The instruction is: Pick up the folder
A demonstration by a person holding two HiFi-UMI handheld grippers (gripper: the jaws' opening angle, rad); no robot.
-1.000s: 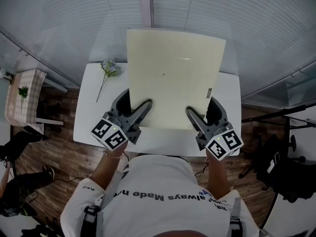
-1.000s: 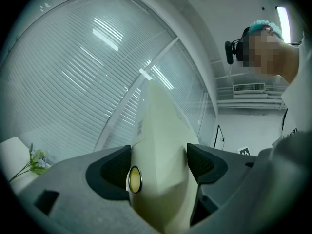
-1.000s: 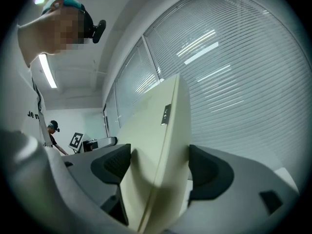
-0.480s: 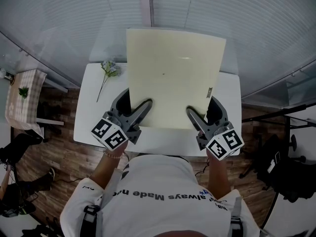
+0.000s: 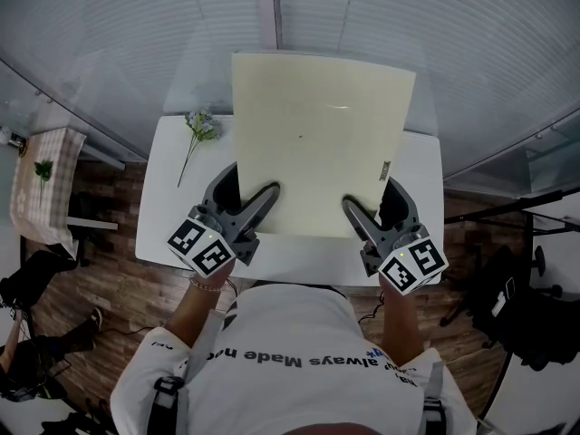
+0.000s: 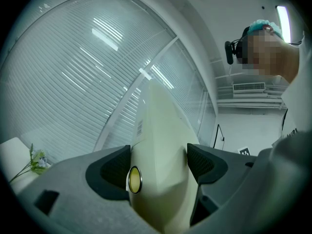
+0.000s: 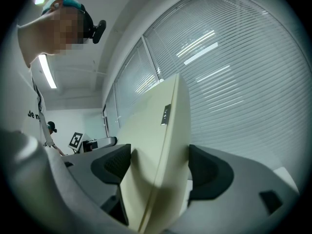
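A large pale cream folder (image 5: 317, 139) is held up above the white table (image 5: 159, 216), tilted toward the window blinds. My left gripper (image 5: 246, 196) is shut on its lower left edge and my right gripper (image 5: 370, 205) is shut on its lower right edge. In the left gripper view the folder (image 6: 161, 155) fills the gap between both dark pads, with a round snap on its side. The right gripper view shows the folder (image 7: 161, 145) pinched edge-on between the pads, a small label near its top.
An artificial flower sprig (image 5: 199, 130) lies on the table's far left corner. Window blinds (image 5: 408, 25) stand right behind the table. A small checked side table (image 5: 41, 184) with a plant is at the left, and dark equipment (image 5: 526, 306) sits on the wooden floor at the right.
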